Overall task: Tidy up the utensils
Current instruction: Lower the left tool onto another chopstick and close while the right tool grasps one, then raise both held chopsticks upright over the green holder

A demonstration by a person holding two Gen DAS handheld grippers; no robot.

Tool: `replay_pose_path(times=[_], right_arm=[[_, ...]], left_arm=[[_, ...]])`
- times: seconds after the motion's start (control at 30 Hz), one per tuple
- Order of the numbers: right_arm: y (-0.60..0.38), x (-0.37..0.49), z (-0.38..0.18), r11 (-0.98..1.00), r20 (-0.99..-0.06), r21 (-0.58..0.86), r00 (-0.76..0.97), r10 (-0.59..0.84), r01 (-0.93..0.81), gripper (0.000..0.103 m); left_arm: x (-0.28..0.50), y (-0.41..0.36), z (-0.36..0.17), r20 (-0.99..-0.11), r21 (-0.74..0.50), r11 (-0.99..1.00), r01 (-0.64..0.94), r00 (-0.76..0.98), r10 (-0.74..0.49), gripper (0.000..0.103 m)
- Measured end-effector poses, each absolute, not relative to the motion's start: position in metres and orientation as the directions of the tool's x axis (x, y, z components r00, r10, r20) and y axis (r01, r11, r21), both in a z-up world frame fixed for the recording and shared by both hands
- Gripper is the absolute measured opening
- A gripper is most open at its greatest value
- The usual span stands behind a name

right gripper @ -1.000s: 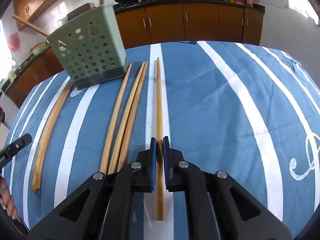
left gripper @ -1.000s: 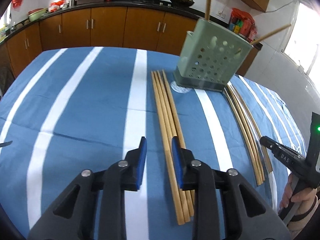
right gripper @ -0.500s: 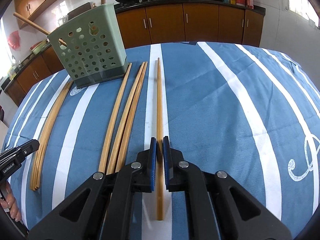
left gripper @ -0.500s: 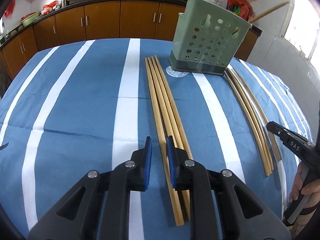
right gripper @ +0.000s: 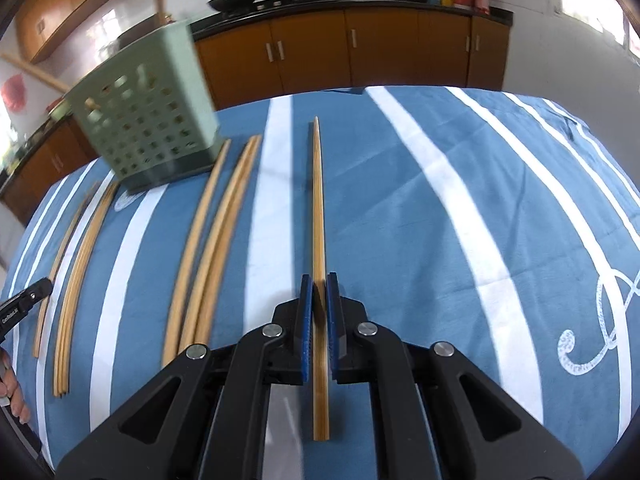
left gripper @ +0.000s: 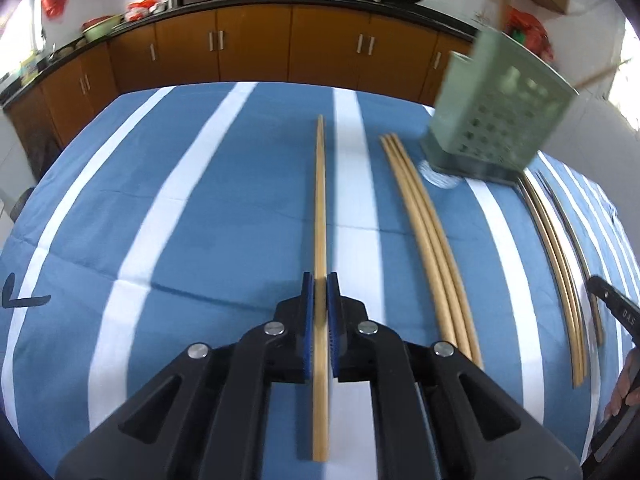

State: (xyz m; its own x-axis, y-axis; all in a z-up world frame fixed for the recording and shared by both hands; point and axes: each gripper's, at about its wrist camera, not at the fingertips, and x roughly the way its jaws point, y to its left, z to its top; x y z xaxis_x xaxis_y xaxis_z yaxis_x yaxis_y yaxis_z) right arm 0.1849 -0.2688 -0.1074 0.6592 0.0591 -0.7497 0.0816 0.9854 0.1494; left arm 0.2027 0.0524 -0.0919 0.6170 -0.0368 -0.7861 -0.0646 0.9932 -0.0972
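Note:
My left gripper (left gripper: pixel 320 286) is shut on a wooden chopstick (left gripper: pixel 320 208) and holds it above the blue striped tablecloth (left gripper: pixel 200 200). My right gripper (right gripper: pixel 319 286) is shut on another wooden chopstick (right gripper: pixel 318 208), also off the cloth. A green perforated utensil holder (left gripper: pixel 500 120) stands at the back with chopsticks sticking out; it also shows in the right wrist view (right gripper: pixel 148 120). Three loose chopsticks (left gripper: pixel 428 232) lie to the right of my left gripper. Three chopsticks (right gripper: pixel 212 240) lie left of my right gripper.
More thin chopsticks (left gripper: pixel 560 264) lie at the far right of the left wrist view and at the far left of the right wrist view (right gripper: pixel 76 264). Brown kitchen cabinets (left gripper: pixel 260 48) line the back wall beyond the table edge.
My left gripper closed on a chopstick and lifted it away from its group. My right gripper, shut on its chopstick throughout, lifted it off the cloth.

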Motion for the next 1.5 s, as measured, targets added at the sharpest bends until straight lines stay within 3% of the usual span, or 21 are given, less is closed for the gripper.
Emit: replay_pose_path(times=[1.5], right_arm=[[-0.2669, 0.1851, -0.1061, 0.988, -0.754, 0.130, 0.655, 0.047, 0.079, 0.009]], left_arm=[[0.2029, 0.0612, -0.0929, -0.771, -0.156, 0.986, -0.060, 0.631, -0.084, 0.010]])
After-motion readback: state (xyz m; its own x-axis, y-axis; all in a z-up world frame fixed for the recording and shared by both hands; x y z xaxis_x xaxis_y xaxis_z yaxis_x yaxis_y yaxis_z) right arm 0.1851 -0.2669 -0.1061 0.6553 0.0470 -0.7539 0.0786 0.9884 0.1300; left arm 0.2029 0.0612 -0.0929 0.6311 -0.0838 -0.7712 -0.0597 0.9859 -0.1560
